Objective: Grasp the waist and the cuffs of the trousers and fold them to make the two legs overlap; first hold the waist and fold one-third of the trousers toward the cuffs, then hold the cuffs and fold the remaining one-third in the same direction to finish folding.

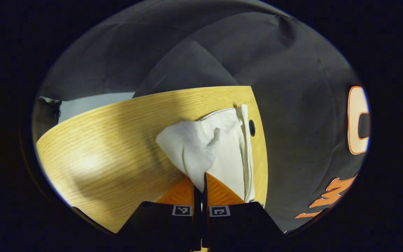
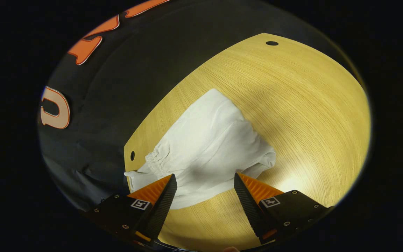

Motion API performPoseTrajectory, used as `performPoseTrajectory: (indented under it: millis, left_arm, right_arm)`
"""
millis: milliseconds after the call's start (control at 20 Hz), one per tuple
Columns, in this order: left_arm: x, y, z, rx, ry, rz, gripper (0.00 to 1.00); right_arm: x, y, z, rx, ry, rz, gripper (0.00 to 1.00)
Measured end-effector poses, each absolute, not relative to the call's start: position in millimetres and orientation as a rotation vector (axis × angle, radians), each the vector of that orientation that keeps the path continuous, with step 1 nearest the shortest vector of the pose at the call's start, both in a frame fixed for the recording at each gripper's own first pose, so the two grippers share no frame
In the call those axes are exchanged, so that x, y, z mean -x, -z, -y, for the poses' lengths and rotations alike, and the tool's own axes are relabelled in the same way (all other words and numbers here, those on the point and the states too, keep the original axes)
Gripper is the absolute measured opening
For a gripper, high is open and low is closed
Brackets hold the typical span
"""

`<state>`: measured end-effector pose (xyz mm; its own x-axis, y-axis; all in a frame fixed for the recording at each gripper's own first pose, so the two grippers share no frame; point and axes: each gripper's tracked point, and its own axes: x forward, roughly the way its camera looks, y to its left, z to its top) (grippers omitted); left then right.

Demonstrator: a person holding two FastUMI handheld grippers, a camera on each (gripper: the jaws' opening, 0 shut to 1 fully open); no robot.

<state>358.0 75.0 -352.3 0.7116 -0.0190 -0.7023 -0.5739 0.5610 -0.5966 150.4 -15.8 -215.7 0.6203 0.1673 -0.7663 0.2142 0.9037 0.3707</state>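
Observation:
White trousers (image 1: 219, 147) lie bunched on the wooden table (image 1: 117, 140), close to its right edge in the left gripper view. My left gripper (image 1: 201, 183) is shut on a raised fold of the trousers, which lifts into a peak from its fingertips. In the right gripper view the trousers (image 2: 208, 140) spread flat, with the gathered elastic waist (image 2: 156, 162) near the table's left edge. My right gripper (image 2: 205, 182) hovers open over the near part of the cloth, one finger beside the waist, the other at the opposite edge. Nothing is pressed between them.
The wooden table (image 2: 292, 105) stretches wide to the right in the right gripper view, with a small round hole (image 2: 271, 43) far off and another hole (image 2: 132, 155) near the waist. Black cloth wall (image 1: 292, 105) hangs just past the table edge.

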Motion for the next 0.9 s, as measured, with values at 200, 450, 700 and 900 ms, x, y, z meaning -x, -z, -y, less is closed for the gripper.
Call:
performPoseTrajectory:
  millis: [200, 450, 700, 900]
  left_arm:
    - [-366, 304, -57, 0.796, -0.265, -0.649, 0.04]
    - [-380, 229, 2, 0.644, -0.122, -0.548, 0.02]
    - [-391, 184, 72, 0.500, -0.011, -0.505, 0.04]
    - [-397, 169, 133, 0.421, 0.061, -0.493, 0.04]
  right_arm:
    - [-151, 209, 28, -0.467, 0.022, -0.905, 0.99]
    - [-153, 207, 47, -0.479, 0.017, -0.898, 0.98]
    - [-151, 201, 73, -0.503, 0.013, -0.889, 0.99]
    - [-155, 197, 99, -0.531, 0.012, -0.886, 0.99]
